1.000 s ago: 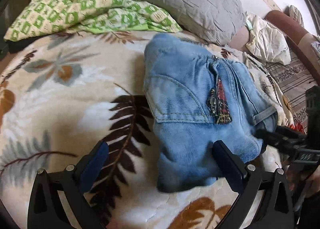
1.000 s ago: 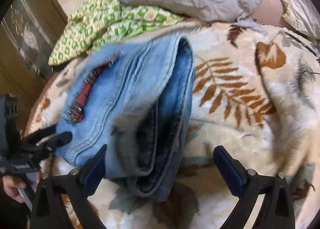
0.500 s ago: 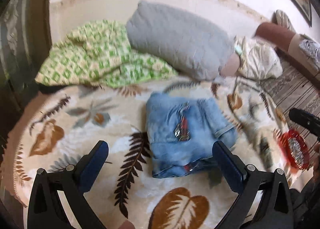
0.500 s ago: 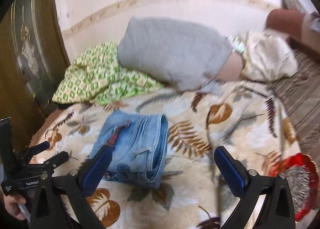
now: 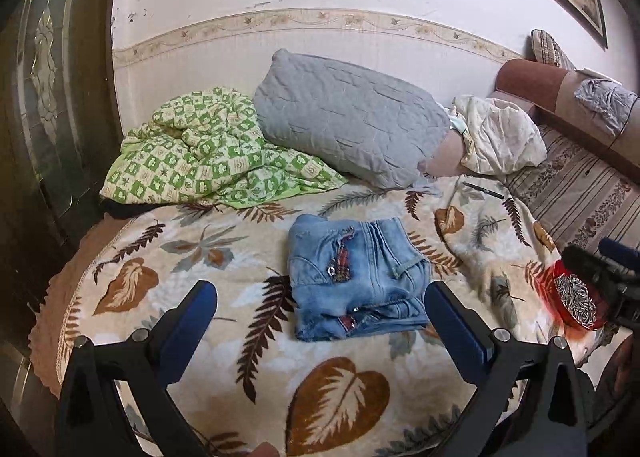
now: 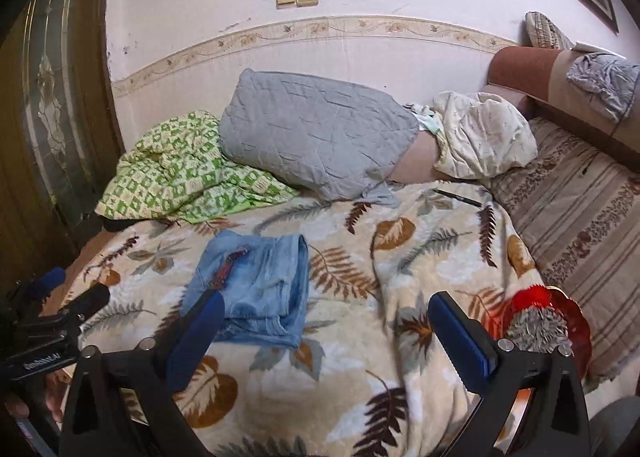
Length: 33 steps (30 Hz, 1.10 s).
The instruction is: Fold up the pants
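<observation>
Pulled back from the jeans since a second ago, both grippers, left and right, jaws wide, holding nothing. Folded, flat on the blanket near the pillow. Left view: pocket trim up; right view: stacked fold edges.
</observation>
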### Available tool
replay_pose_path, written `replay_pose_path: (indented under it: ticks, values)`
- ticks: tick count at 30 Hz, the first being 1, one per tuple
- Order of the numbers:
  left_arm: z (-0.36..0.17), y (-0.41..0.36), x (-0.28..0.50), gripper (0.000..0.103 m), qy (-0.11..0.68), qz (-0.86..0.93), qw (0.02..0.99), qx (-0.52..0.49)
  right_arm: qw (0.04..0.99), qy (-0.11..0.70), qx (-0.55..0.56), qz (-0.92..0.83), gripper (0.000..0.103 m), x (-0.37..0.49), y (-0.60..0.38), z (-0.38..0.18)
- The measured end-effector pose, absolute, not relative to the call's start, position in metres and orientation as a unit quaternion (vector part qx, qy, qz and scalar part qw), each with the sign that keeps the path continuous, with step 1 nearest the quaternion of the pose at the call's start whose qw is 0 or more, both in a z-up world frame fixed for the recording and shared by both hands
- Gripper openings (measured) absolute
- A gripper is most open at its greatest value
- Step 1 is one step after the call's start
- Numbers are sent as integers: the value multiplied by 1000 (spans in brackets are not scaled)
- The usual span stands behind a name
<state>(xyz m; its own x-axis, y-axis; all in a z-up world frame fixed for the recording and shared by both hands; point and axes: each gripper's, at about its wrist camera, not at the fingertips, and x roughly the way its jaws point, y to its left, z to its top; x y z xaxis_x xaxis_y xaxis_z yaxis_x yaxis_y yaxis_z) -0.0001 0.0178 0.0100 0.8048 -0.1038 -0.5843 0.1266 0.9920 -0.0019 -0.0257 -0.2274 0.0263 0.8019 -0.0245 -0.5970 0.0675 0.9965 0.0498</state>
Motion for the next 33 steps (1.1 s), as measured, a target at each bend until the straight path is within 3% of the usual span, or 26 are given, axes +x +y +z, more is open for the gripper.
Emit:
replay_pose_path:
  ticks: [10, 33]
  values:
    - [-12, 10, -10, 103, 327, -46, 944, 10, 937, 343, 49, -37, 103, -32, -230, -10]
    - [-16, 15, -11, 103, 333, -37, 942, 11, 940, 340, 36, -14, 103, -25, -217, -6]
